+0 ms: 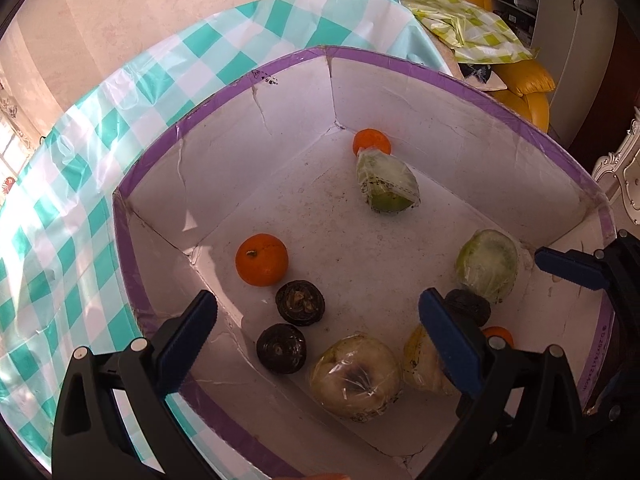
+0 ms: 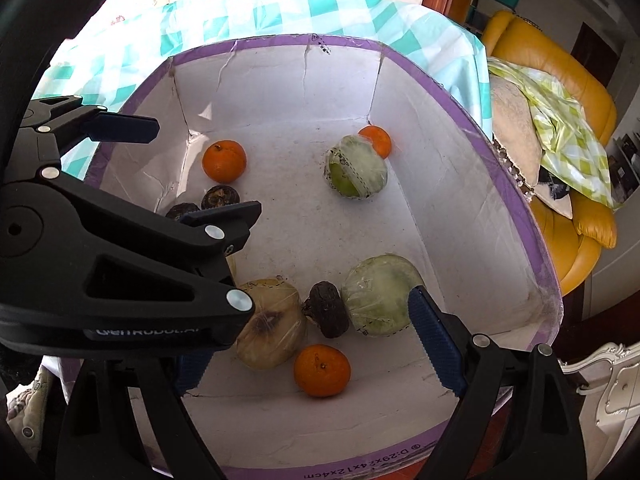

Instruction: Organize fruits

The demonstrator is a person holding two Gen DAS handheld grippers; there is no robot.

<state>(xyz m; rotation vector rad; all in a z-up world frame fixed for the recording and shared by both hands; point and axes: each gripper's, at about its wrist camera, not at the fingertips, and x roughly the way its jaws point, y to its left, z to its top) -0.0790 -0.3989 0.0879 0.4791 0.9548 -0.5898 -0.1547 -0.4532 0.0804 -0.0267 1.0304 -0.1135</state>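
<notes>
Your left tool and right tool both hang wide and empty over the box. All fruit lies inside it but unsorted: oranges apart, dark fruits scattered, wrapped ones mixed in. Mid-floor is free; the walls crowd the corners.

"D:29x24x12x4cm" printed on box rim, partly legible "enRobot.AI" on left claw
</notes>
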